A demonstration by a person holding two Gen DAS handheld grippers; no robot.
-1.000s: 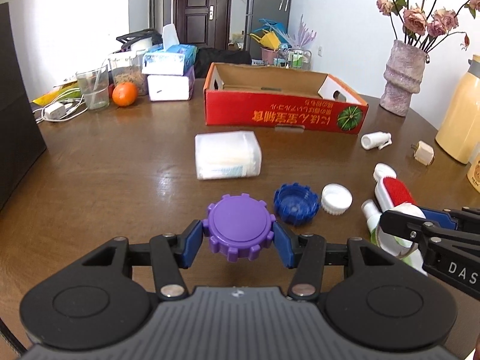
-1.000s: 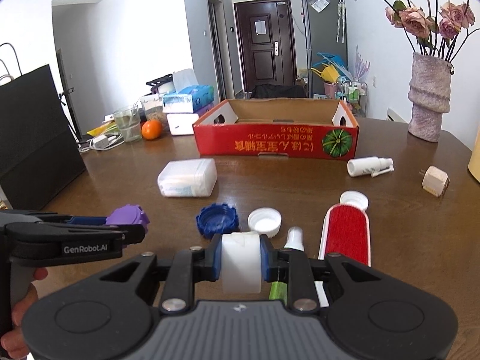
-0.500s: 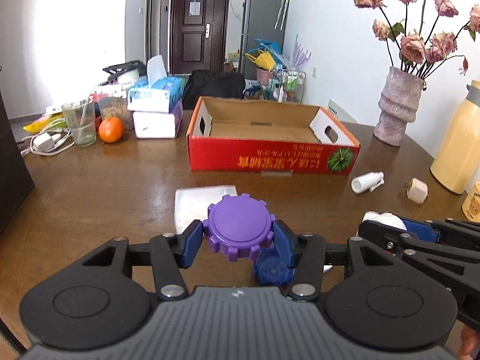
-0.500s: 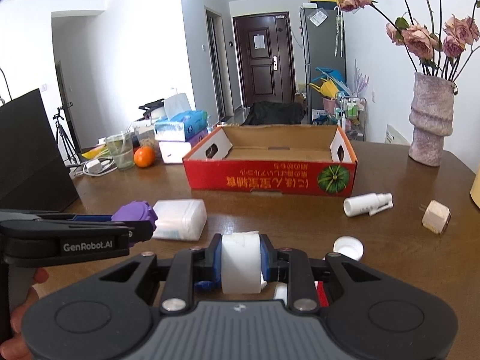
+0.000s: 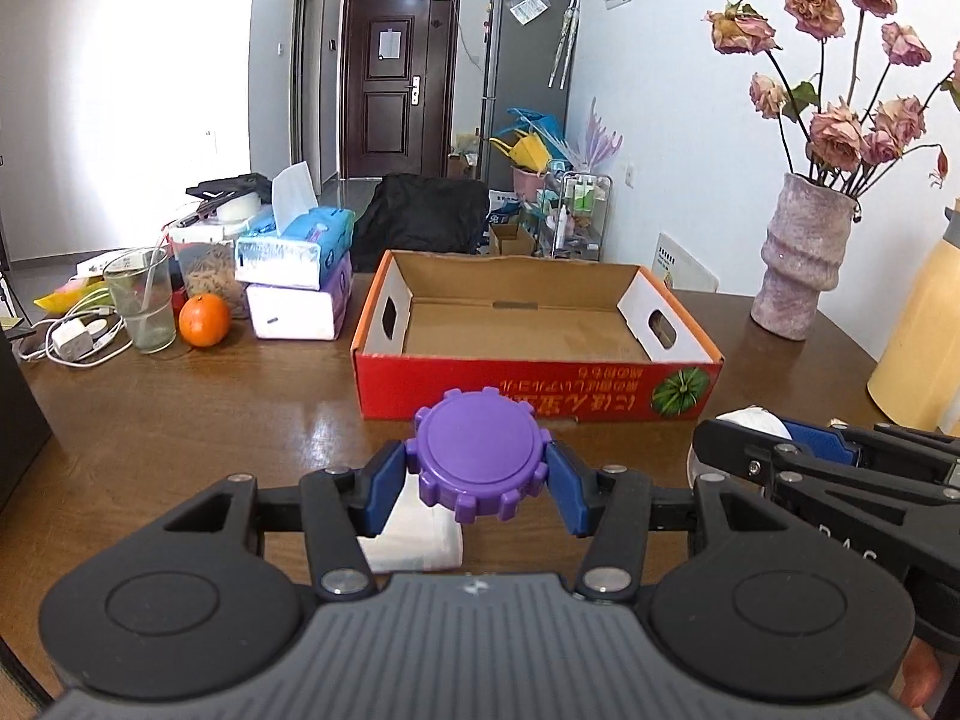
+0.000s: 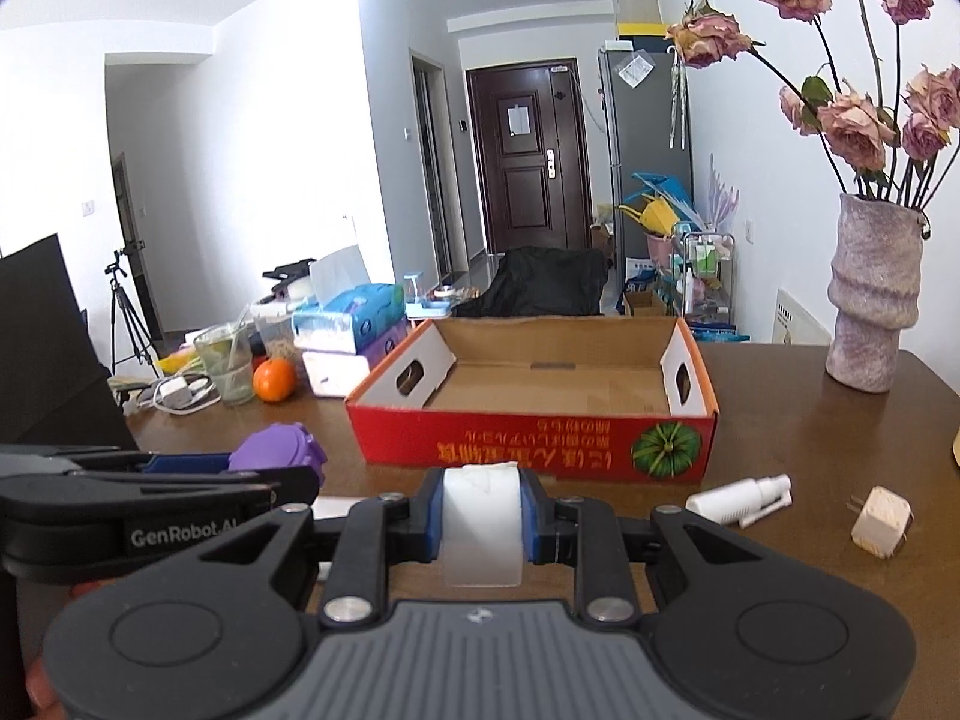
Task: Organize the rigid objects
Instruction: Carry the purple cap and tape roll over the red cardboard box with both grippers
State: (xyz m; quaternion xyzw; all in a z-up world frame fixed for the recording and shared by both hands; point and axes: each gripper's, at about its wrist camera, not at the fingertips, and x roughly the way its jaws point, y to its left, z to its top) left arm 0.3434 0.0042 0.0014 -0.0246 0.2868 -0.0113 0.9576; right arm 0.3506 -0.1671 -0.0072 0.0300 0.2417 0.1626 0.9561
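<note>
Both grippers are higher and closer to the red cardboard box [image 5: 534, 387] than a second ago.

From the left wrist view, the left gripper [image 5: 478, 477] points level at the box's front wall, its jaws closed on the purple gear-shaped lid [image 5: 478, 456], held up over the brown table [image 5: 180, 420]. The box is open on top with bare floor inside. A white plastic case [image 5: 414, 537] below is partly hidden by the fingers. The right gripper [image 5: 780, 450] is cut off at the right edge.

From the right wrist view, the right gripper [image 6: 482, 519] is level too, jaws closed on a white block-shaped thing [image 6: 482, 516]; what it is stays hard to tell. A white spray bottle [image 6: 738, 498] and a plug [image 6: 881, 521] lie on the table right of it.
</note>
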